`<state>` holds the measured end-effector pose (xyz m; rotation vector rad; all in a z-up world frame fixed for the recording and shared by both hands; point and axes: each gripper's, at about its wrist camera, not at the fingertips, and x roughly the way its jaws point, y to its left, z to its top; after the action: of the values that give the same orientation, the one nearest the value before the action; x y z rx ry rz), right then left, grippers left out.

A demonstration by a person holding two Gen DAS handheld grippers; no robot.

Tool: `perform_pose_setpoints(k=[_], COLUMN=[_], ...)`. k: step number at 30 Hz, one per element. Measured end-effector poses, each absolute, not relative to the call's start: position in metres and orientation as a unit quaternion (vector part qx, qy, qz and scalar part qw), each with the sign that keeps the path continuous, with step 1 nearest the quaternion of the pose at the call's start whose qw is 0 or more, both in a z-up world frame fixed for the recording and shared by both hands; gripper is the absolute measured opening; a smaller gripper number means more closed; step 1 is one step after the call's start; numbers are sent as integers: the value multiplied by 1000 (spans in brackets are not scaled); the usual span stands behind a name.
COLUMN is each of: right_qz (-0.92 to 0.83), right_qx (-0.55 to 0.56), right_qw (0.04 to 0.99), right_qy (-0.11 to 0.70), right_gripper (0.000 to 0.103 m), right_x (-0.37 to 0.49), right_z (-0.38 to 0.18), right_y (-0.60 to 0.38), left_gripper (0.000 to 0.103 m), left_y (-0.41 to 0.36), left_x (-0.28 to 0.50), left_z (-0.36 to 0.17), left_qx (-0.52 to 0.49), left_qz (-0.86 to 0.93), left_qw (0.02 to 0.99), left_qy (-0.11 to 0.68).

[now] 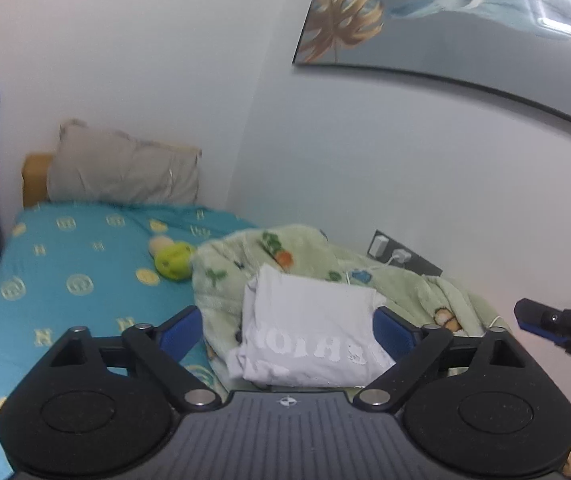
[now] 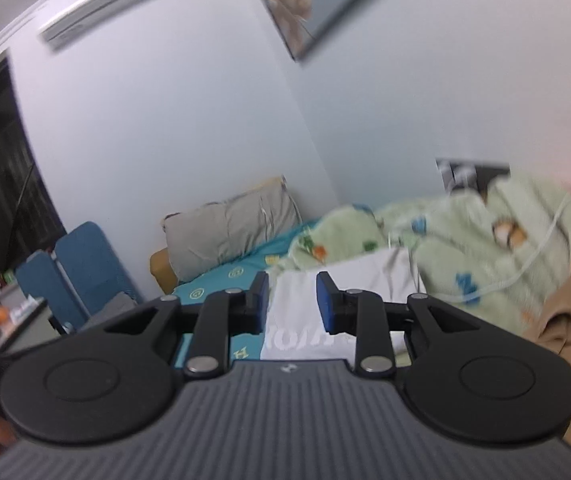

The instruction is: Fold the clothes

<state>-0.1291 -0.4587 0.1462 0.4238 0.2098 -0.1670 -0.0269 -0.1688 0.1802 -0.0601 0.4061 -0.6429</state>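
A folded white T-shirt (image 1: 309, 336) with white lettering lies on the rumpled green fleece blanket (image 1: 425, 292) on the bed. My left gripper (image 1: 285, 334) hovers just in front of the shirt, open wide, its blue pads (image 1: 177, 336) on either side of the shirt and holding nothing. At the right edge of the left wrist view my right gripper (image 1: 541, 322) shows side-on. In the right wrist view my right gripper (image 2: 292, 302) stands open with a narrow empty gap, the white T-shirt (image 2: 361, 280) lying beyond it. A brown garment (image 2: 565, 320) lies to the right.
The bed has a teal patterned sheet (image 1: 65, 264), a grey pillow (image 1: 125, 168) at the head, and a green plush toy (image 1: 173, 260). A wall outlet with a charger and white cable (image 1: 393, 254) sits behind the blanket. A blue chair (image 2: 81, 264) stands left of the bed.
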Motion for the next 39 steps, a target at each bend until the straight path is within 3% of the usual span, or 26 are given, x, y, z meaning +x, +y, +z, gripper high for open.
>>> perform_pose_setpoints(k=[2,4,6,7,12,27,39], right_qz=[-81,-80,-80,-80,-83,-122,-142], right_qx=[188,174,159,152,114,61,58], right_qw=[975,979,982,984,990,989,986], right_qy=[89,73,58,50,20,59,69], right_gripper=[36,52,82,86,85,85,85], right_x=[-138,-145,-152,-156,-169,-148,-143], right_z=[149,147,146,145,139,86,65], right_y=[-445,-434,-422,-417,-389,-348,-339], left_gripper=[100,103,103,103,103,103,103], left_y=[-161,-153,-148,-145,-136,-113,-120], left_x=[-46,-62,-77,-84,-108,-114,-105], left_z=[184,185,182,181,174,114,97], left_qx=[-16,-11,-6,-4,20,20,20], left_qz=[-304,-302,-308,-311,-307,-282,-287], left_qw=[938,942,944,944,949,957,954], left_qy=[168,144,120,108,77,63,79])
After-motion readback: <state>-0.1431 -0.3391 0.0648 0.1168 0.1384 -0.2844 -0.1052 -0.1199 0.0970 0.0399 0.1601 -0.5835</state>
